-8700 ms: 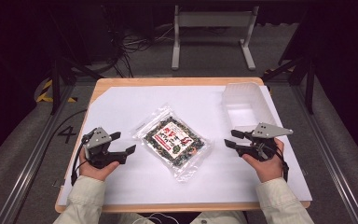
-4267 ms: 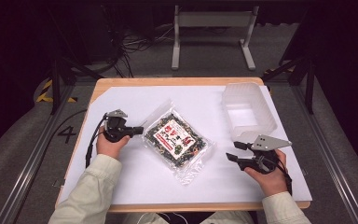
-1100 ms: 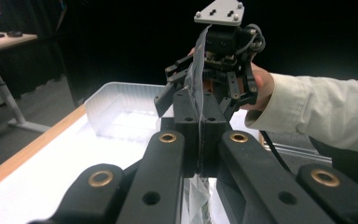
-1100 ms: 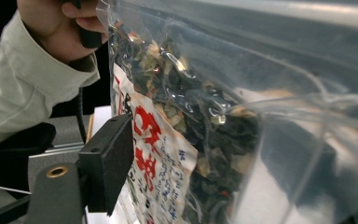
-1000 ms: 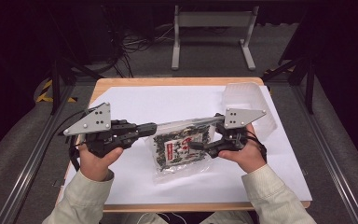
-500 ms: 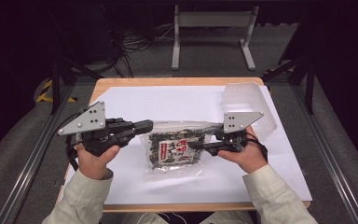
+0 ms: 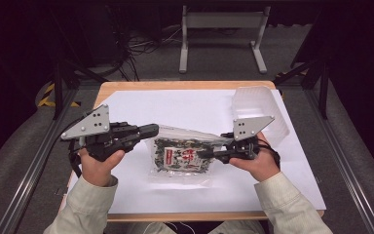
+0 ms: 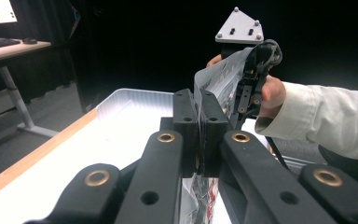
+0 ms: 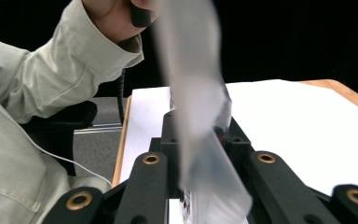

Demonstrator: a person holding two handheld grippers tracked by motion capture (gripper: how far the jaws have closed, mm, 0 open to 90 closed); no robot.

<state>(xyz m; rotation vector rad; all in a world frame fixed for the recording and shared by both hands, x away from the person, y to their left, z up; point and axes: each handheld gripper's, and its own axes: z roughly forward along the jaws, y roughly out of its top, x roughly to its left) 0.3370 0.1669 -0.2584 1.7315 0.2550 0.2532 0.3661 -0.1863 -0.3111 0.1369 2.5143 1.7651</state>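
Seaweed packet held above table, both grippers' fingers pinching clear top edge; plastic tub beside right gripper

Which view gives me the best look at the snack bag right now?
The high view: the snack bag shows whole there, printed face up, stretched between the left tool and right tool. The left gripper view shows just its clear edge pinched between shut jaws. The right gripper view shows a blurred strip of clear film.

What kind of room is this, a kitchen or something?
More likely a lab or recording studio: dark walls, a paper-covered table, loose cables on the floor, a computer desk nearby.
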